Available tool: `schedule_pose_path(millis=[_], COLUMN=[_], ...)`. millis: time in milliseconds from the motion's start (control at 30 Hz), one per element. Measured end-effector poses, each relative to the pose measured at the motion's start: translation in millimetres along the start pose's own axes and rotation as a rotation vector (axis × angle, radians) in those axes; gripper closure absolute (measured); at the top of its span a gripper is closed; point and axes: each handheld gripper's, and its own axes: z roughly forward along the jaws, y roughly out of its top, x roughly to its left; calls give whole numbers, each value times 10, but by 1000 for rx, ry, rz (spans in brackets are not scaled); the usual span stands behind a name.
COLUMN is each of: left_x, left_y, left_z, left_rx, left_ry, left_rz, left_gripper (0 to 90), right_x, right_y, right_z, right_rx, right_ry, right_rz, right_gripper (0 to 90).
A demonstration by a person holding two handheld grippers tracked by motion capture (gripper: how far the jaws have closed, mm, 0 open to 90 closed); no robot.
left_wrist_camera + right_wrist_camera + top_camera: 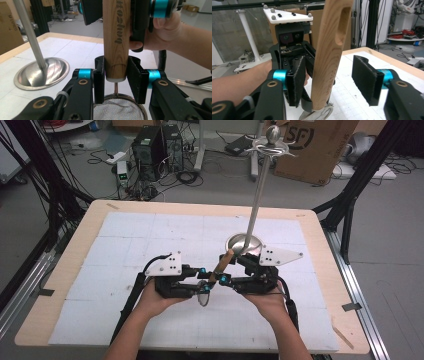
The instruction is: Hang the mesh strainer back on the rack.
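Strainer's wooden handle (116,40) stands between the left gripper (116,82) pads, clamped near its lower end. Right gripper (334,82) straddles the same handle higher up, jaws released, not pressing it.

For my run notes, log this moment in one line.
left tool: shut on wooden-handled mesh strainer | right tool: open around handle, one pad touching | steel stand's round base: behind, on white mat

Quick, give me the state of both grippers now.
Left gripper: shut on the wooden handle of the mesh strainer.
Right gripper: open, jaws either side of the same handle, one pad clearly off it.
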Motion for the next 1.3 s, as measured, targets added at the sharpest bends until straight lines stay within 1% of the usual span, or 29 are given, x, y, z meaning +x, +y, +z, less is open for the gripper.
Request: schedule_pose_path(millis=[133, 233, 300, 367, 467, 533, 567, 733, 900, 1000, 1133, 1233, 1300], left_x=[-11, -8, -7, -3, 10, 12, 18, 20, 20, 24, 21, 28, 19], left_y=[4, 4, -4, -15, -37, -47, -49, -50, -53, -54, -62, -64, -61], left_z=[-7, -12, -17, -20, -23, -18, -19, -15, -11, -12, -19, -19, -16], left_rx=[-12, -10, -11, -11, -11, -14, -9, -16, -14, -14, -17, -20, -16], left_ry=[-19, -22, -22, -22, -28, -31, -32, -36, -33, -29, -29, -22, -14], left_rz=[1, 4, 3, -1, -3, -7, -2, -2, -5, -7, -5, -27, -37], left_gripper=[686, 686, 686, 686, 686, 686, 686, 686, 686, 686, 684, 668, 624], right_x=[7, 12, 21, 32, 47, 50, 52, 65, 76, 83, 84, 89, 79], right_y=[-4, -6, -4, -4, -4, -6, -7, -5, 1, 4, 5, 8, 7], right_z=[3, 3, 4, 5, 15, 23, 26, 45, 59, 71, 71, 68, 61], right_rx=[5, 8, 9, 15, 20, 23, 25, 22, 25, 26, 32, 30, 36], right_ry=[14, 30, 34, 44, 45, 49, 49, 55, 45, 34, 36, 27, 21], right_rz=[-1, 4, -4, -1, -9, -9, -9, -12, -24, -21, -22, -30, -26], right_gripper=[516, 570, 595, 640, 673, 680, 682, 690, 696, 699, 700, 701, 701])
